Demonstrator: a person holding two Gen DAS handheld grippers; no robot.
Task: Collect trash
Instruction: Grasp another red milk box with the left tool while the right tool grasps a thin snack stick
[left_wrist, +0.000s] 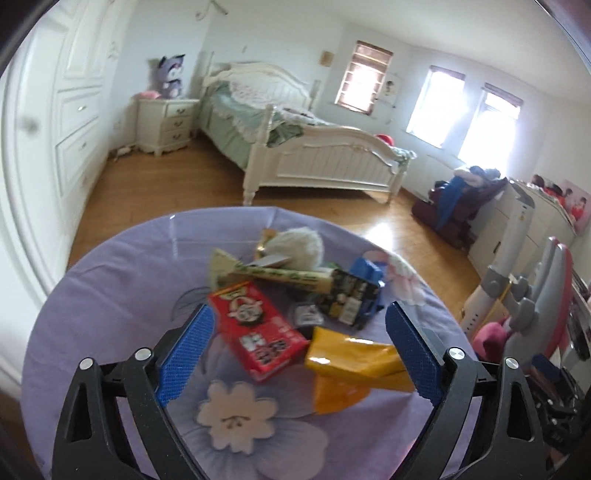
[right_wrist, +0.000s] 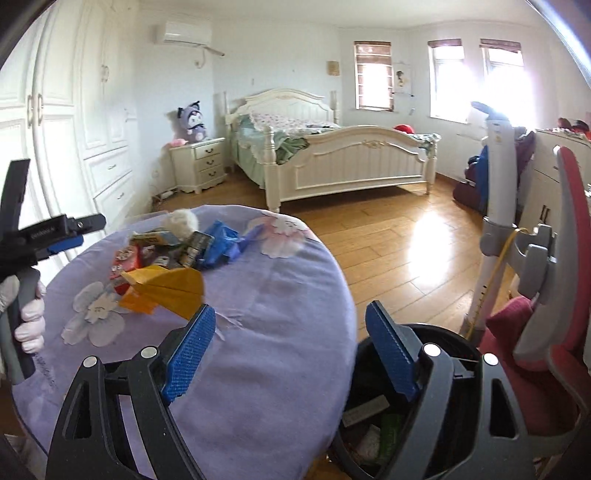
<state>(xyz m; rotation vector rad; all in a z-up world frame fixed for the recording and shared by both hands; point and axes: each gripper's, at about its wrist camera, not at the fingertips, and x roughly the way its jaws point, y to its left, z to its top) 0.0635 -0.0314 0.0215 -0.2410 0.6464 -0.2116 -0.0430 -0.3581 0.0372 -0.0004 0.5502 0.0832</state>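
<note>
A pile of trash lies on a round table with a purple flowered cloth (left_wrist: 122, 295). In it are a red box (left_wrist: 258, 328), a yellow wrapper (left_wrist: 351, 362), a green-white long packet (left_wrist: 280, 275), a dark packet (left_wrist: 351, 295), a blue wrapper (left_wrist: 365, 269) and a white fluffy ball (left_wrist: 299, 247). My left gripper (left_wrist: 299, 358) is open, jaws either side of the red box and yellow wrapper, holding nothing. My right gripper (right_wrist: 291, 350) is open and empty, above the table edge (right_wrist: 280, 369) and a black trash bin (right_wrist: 399, 424). The pile (right_wrist: 166, 266) lies far left of it.
The bin holds some trash and stands on the floor right of the table. A pink-grey chair (right_wrist: 554, 295) and a white pole (right_wrist: 495, 206) stand at the right. A white bed (right_wrist: 332, 155), a nightstand (right_wrist: 199, 162) and wardrobes (right_wrist: 55, 129) lie beyond on a wooden floor.
</note>
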